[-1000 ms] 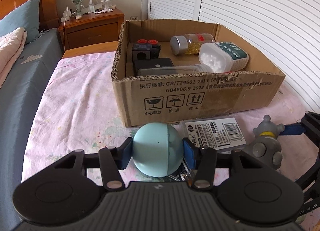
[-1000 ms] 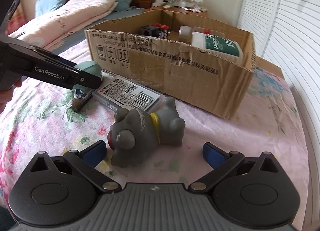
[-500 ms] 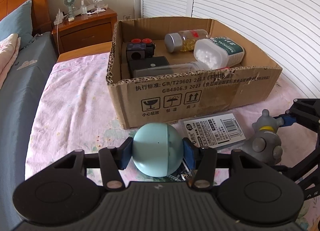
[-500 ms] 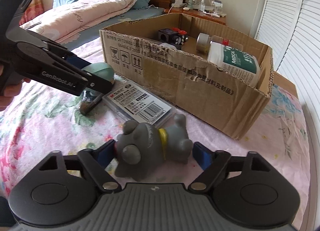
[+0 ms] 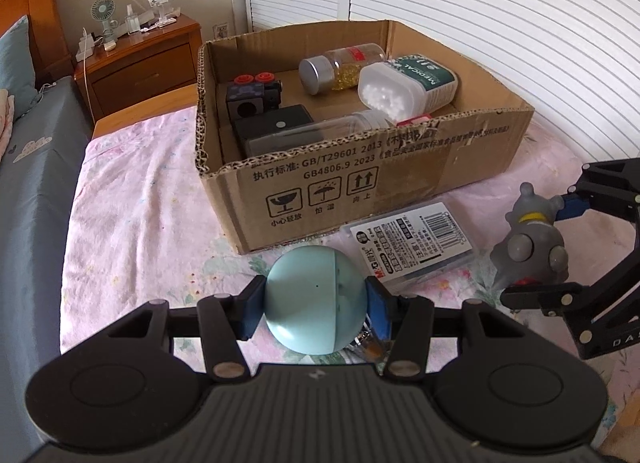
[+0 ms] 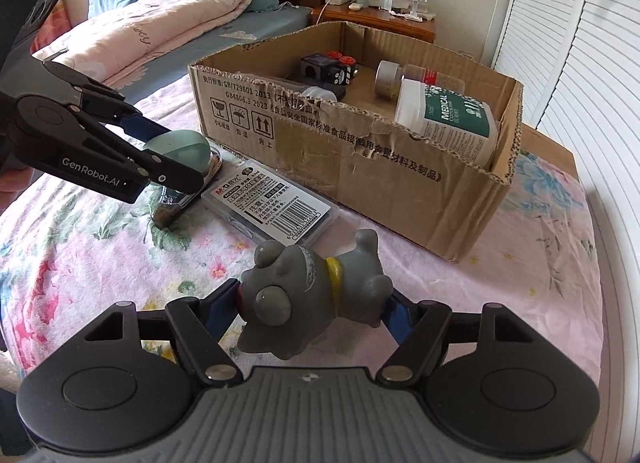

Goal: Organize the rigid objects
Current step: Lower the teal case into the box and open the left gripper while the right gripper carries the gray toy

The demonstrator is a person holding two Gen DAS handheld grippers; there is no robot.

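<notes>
My left gripper (image 5: 315, 299) is shut on a pale blue egg-shaped shell (image 5: 316, 299) and holds it above the floral sheet, in front of the cardboard box (image 5: 360, 179). My right gripper (image 6: 312, 305) is shut on a grey toy dog (image 6: 308, 291) with a yellow collar, lifted off the sheet; it also shows in the left wrist view (image 5: 528, 247). The box (image 6: 360, 151) holds a white medical bottle (image 5: 404, 83), a clear jar (image 5: 340, 69), and black blocks (image 5: 252, 97).
A flat plastic case with a barcode label (image 5: 408, 243) lies on the sheet before the box. A shiny metal tool (image 6: 184, 191) lies under the egg. A wooden nightstand (image 5: 136, 63) stands behind; a bed with pillows (image 6: 152, 35) is at the left.
My right gripper closed on the grey dog and lifted it off the sheet. My left gripper rose with the blue egg, so the view looks further down into the box.
</notes>
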